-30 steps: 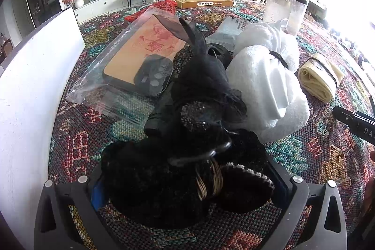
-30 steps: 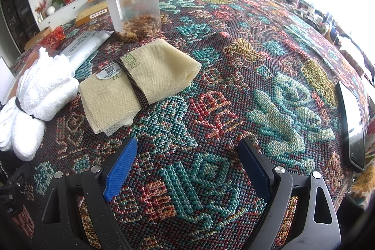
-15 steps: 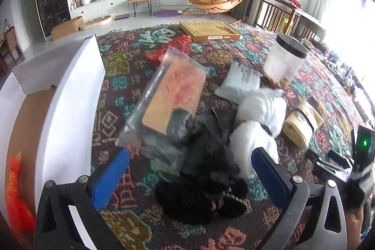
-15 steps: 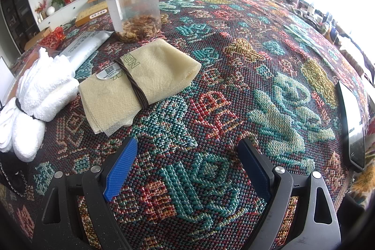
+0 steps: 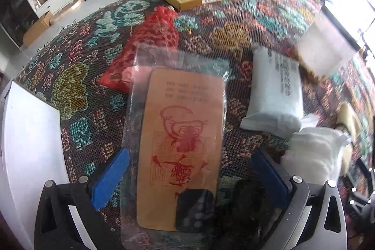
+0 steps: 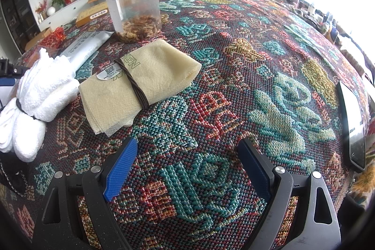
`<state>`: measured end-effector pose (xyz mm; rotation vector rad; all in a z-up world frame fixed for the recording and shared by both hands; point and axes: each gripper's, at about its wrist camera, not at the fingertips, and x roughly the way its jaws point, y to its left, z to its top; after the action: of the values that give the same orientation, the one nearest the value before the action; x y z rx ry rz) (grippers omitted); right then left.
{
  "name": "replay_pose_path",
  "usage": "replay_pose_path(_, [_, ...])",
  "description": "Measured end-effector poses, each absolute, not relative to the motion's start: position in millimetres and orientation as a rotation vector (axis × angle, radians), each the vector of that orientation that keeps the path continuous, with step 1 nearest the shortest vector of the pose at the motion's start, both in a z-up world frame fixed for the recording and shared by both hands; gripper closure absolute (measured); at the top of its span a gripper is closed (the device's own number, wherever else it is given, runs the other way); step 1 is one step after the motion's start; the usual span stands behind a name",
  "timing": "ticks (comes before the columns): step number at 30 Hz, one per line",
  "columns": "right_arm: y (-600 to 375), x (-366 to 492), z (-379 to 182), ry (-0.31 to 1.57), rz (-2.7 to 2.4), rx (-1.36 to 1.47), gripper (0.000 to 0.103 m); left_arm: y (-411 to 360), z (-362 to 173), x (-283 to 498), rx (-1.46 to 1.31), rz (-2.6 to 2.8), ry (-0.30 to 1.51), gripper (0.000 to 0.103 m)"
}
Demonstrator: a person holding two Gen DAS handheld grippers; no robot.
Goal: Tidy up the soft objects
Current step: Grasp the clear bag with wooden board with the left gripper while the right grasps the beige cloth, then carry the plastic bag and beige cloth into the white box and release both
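White towel bundle [image 6: 35,95] touches yellow cloth [image 6: 140,83]; both grippers gape wide, empty.

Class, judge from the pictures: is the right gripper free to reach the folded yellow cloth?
Probably yes. The right gripper is open, and only bare patterned tablecloth lies between it and the folded yellow cloth.

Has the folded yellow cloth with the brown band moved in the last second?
No. The yellow cloth lies just where it did, in front of the clear jar and beside the white towel.
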<state>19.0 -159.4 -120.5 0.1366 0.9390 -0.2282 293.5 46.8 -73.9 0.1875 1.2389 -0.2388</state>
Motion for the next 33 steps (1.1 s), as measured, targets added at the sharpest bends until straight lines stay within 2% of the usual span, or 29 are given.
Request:
replay_pose_path(3, [-168.8,13.4,-113.3,0.917,-0.173,0.224,0.014,49.8,-91.5,301.7,0.217,-0.201,1.276,0.000])
replay_pose_path(6, [-184.3,-5.2,-89.8,0.775,-0.102,0.355,0.015,62.6,-97.6,305.3,0.134,-0.193,1.284,0.000])
replay_pose_path(8, [-190.6,0.0,-87.0,0.787,-0.013,0.472,0.014,63.6,-94.8,300.7,0.144,-0.199,1.246,0.007])
replay_pose_path(9, [-193.7,8.3,-91.5,0.822,0.030,0.559,0.014,63.7,-91.1,297.4,0.145,-0.206,1.220,0.022])
replay_pose_path(10, [-195.2,18.6,-97.9,0.867,0.044,0.638,0.014,64.7,-87.1,295.4,0.144,-0.193,1.204,0.032])
replay_pose_path(13, [-186.6,55.6,-110.3,0.944,0.026,0.729,0.014,74.1,-76.5,291.4,0.096,-0.158,1.181,0.035])
replay_pose_path(16, [-162.3,97.3,-107.1,1.002,-0.008,0.533,0.013,86.3,-59.1,282.5,0.024,-0.163,1.147,0.035])
replay_pose_path(17, [-156.3,107.1,-105.6,1.026,-0.029,0.432,0.019,90.2,-51.4,277.8,0.004,-0.165,1.137,0.035])
replay_pose_path(19, [-164.9,109.4,-104.2,1.023,-0.035,0.431,0.049,101.2,-33.9,264.4,-0.050,-0.185,1.114,0.035])
replay_pose_path(20, [-173.6,107.7,-102.7,1.024,-0.021,0.475,0.067,106.7,-24.0,257.4,-0.069,-0.199,1.100,0.035])
replay_pose_path(23, [-193.2,101.5,-81.6,0.965,-0.011,0.466,0.075,123.2,6.3,233.5,-0.109,-0.240,1.042,0.035])
replay_pose_path(29, [-212.1,77.8,-13.0,0.837,0.080,0.407,0.075,179.4,62.5,167.2,-0.234,-0.269,0.916,0.035])
replay_pose_path(33, [-164.4,62.0,24.0,0.833,0.298,0.416,0.075,232.0,78.9,113.4,-0.257,-0.189,0.877,0.035])
